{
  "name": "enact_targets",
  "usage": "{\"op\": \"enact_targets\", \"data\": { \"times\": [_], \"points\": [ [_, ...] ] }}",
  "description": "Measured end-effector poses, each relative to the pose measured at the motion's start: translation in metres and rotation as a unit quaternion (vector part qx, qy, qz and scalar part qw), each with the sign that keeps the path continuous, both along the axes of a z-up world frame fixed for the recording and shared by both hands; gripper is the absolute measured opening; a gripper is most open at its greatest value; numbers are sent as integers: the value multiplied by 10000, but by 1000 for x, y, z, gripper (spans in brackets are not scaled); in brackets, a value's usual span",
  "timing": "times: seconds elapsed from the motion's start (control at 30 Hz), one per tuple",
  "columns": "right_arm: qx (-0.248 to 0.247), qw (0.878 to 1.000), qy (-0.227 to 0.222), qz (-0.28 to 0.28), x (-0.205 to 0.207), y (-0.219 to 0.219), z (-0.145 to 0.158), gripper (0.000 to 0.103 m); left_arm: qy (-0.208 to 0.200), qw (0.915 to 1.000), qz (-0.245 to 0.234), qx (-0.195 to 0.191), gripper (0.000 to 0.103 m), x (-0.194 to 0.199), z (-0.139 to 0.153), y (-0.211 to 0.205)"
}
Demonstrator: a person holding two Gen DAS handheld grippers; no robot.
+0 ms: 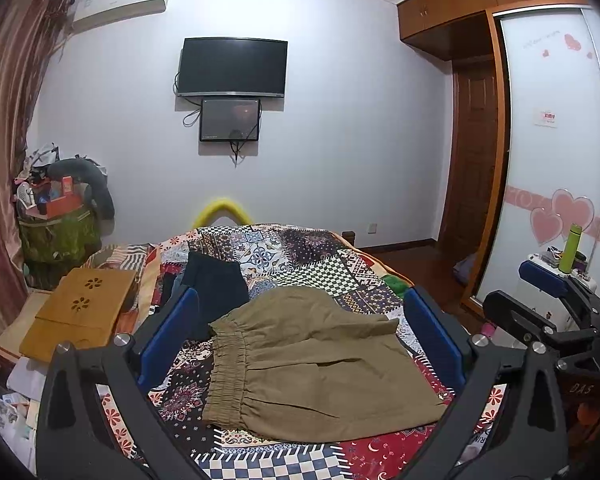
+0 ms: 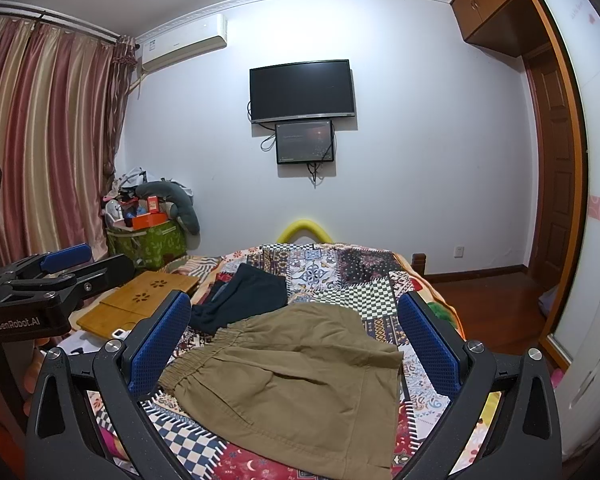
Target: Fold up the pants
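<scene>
Khaki pants (image 1: 320,364) with an elastic waistband lie folded on the patchwork bedspread (image 1: 300,256), waistband to the left. In the right wrist view the same khaki pants (image 2: 300,376) lie between and below the blue pads. My left gripper (image 1: 300,320) hovers above them, open, nothing between its fingers. My right gripper (image 2: 296,332) is open too, held above the pants. The right gripper's body (image 1: 548,304) shows at the right edge of the left wrist view; the left gripper's body (image 2: 40,280) shows at the left of the right wrist view.
A dark navy garment (image 1: 216,292) lies just beyond the pants. A wooden lap tray (image 1: 80,312) sits at the bed's left side. Past the bed are a cluttered green bin (image 1: 60,232), curtains (image 2: 40,140), a wall TV (image 1: 232,68) and a wardrobe (image 1: 556,152) with a green bottle (image 1: 571,248).
</scene>
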State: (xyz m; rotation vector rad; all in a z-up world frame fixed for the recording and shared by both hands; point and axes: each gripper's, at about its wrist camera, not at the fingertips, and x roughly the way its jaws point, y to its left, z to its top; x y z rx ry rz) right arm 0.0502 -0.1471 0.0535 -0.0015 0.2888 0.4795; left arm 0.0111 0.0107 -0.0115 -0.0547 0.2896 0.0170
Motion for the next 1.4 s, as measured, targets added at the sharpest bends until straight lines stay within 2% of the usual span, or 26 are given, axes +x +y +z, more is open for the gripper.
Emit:
{"op": "enact_targets", "data": {
  "times": [0.5,0.77,0.93,1.13,1.4],
  "points": [
    [19,10000,45,-26,5,-4,1,103,30,10000,20,89,103,2,0,-2],
    [18,9998,185,-91,18,-3,-9,103,225,9997,49,75,103,23,-8,2],
    [0,9985,485,-245,40,-7,-33,103,581,9982,98,83,103,54,-28,14],
    [-218,9925,1076,-545,76,-18,-78,103,1170,9928,187,-148,103,102,-59,41],
    [-288,9801,1842,-675,129,-39,-118,102,1928,9801,467,89,103,170,-99,79]
  ]
}}
